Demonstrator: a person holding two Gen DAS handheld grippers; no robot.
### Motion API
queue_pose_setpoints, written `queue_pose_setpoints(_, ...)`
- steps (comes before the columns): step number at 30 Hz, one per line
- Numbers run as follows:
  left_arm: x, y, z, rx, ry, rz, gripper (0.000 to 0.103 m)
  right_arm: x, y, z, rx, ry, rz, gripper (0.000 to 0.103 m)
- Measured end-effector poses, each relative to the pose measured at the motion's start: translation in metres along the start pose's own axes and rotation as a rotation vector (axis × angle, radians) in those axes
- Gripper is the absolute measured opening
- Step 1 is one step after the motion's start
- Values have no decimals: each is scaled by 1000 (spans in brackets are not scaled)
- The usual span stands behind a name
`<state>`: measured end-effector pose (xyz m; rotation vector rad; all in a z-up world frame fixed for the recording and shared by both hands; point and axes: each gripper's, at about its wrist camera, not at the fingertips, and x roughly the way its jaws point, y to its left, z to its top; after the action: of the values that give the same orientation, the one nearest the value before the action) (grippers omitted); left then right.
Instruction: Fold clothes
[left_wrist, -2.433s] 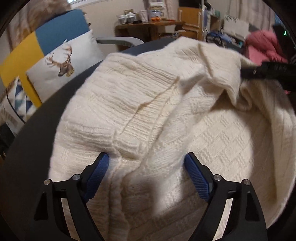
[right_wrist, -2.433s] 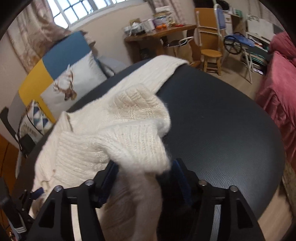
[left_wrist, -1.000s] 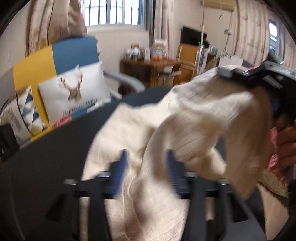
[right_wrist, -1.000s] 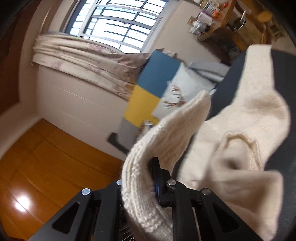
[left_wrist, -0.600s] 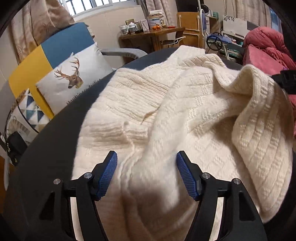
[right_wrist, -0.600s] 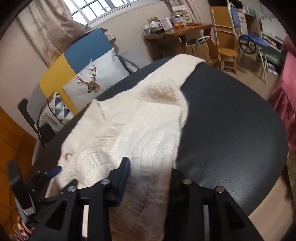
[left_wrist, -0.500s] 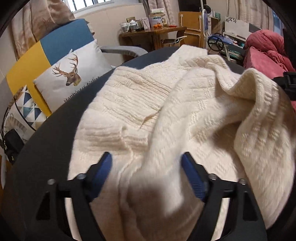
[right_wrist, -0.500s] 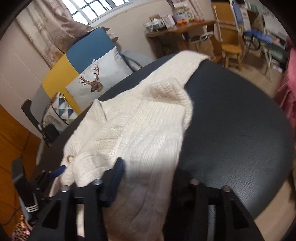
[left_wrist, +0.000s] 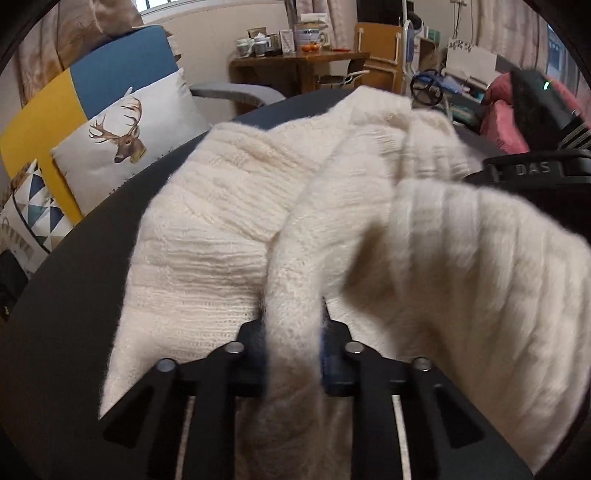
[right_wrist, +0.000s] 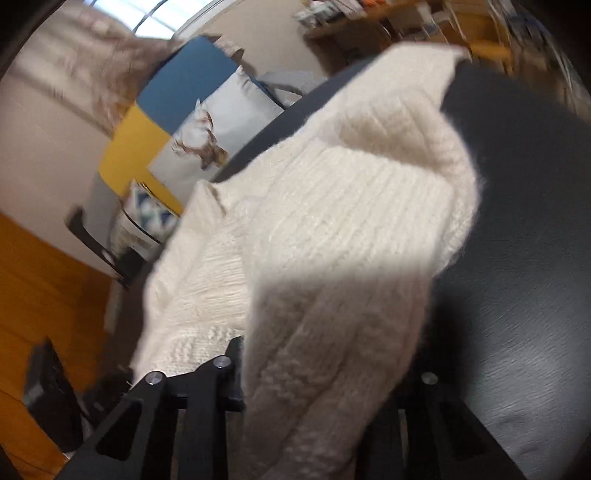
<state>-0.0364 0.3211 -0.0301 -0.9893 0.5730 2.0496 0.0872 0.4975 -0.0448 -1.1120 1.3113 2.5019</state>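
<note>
A cream knit sweater (left_wrist: 229, 229) lies bunched on the round dark table (left_wrist: 74, 295). My left gripper (left_wrist: 293, 332) is low over its near edge. Its jaws are closing and pinch a raised ridge of the knit between the blue pads. At the right of that view the black body of the right gripper (left_wrist: 535, 170) reaches into a lifted fold. In the blurred right wrist view the sweater (right_wrist: 351, 206) drapes thickly over my right gripper (right_wrist: 325, 369). Its jaws are closing with knit filling the gap, and the right finger is hidden under the fabric.
A deer-print cushion (left_wrist: 125, 140) leans on a blue and yellow chair behind the table. A wooden side table with cups (left_wrist: 299, 55) stands at the back and pink bedding (left_wrist: 502, 122) at the right. Bare dark tabletop (right_wrist: 517, 221) lies right of the sweater.
Both grippers came down with the sweater and spread their jaws over it. The left jaws have since closed onto a ridge of knit; the right jaws have narrowed on a thick fold.
</note>
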Motion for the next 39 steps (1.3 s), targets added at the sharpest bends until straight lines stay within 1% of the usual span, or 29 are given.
queue_pose_setpoints(2, -12, 7, 1, -51, -30, -38, 16, -7, -2, -3, 57, -23, 84, 25)
queue_pose_setpoints(4, -27, 14, 2, -97, -68, -75, 16, -16, -4, -5, 128, -42, 204, 24)
queue_pose_setpoints(8, -62, 17, 7, -120, -154, -108, 16, -33, 6, -6, 198, -60, 402, 24)
queue_pose_setpoints(10, -78, 19, 10, -135, -190, -129, 15, -42, 22, -5, 177, -69, 474, 24)
queue_pose_setpoints(15, -130, 28, 15, -182, -310, -171, 15, -62, 73, -3, 92, -87, 582, 24)
queue_pose_setpoints(19, -176, 39, 15, -219, -415, -183, 14, -73, 122, -3, 20, -90, 661, 24)
queue_pose_setpoints(22, -212, 46, 15, -243, -491, -188, 14, -80, 161, -4, -28, -67, 735, 24)
queue_pose_setpoints(26, -269, 54, 10, -245, -596, -155, 14, -89, 215, -13, -114, -36, 824, 24)
queue_pose_setpoints(32, -352, 76, -15, -290, -744, -66, 14, -95, 309, -33, -254, 44, 956, 24)
queue_pose_setpoints(34, -377, 85, -25, -304, -781, -21, 14, -95, 339, -41, -290, 74, 1002, 24)
queue_pose_setpoints(39, -432, 110, -55, -337, -863, 121, 14, -87, 416, -67, -379, 157, 1088, 24)
